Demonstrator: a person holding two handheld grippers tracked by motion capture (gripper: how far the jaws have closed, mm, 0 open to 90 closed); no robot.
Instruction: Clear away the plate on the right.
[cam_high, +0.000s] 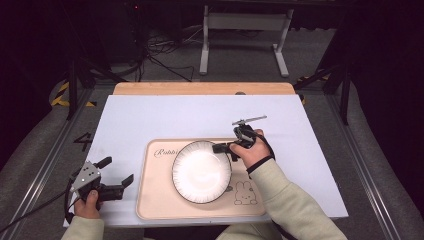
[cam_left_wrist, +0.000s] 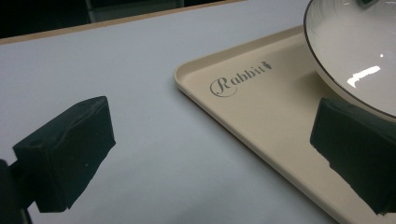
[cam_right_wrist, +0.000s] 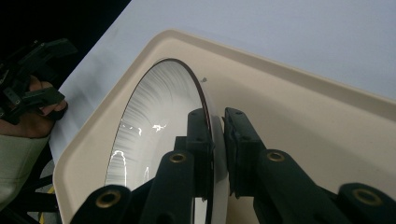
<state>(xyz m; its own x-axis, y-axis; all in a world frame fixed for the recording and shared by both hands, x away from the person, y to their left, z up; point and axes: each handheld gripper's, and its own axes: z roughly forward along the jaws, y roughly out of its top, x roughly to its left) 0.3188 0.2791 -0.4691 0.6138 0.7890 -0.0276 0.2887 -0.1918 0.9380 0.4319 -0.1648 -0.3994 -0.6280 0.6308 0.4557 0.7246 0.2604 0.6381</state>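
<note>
right gripper (cam_right_wrist: 215, 140) fingers clamped on the plate's (cam_high: 201, 171) far-right rim, plate over the beige tray (cam_high: 155, 200); left gripper (cam_high: 115, 175) wide open, holding nothing, off tray's left edge.

So the plate (cam_high: 201, 171) is a round white one, shallow and glossy, with a thin dark line around the rim and faint streaks running in toward the middle. It sits right side up on the beige tray (cam_high: 155, 202), roughly in the tray's middle, just right of the "Rabbit" lettering and up-left of the little bunny drawing. Nothing's on it, and its upper-right rim is pinched between the jaws of the right gripper (cam_high: 223, 148).
</note>
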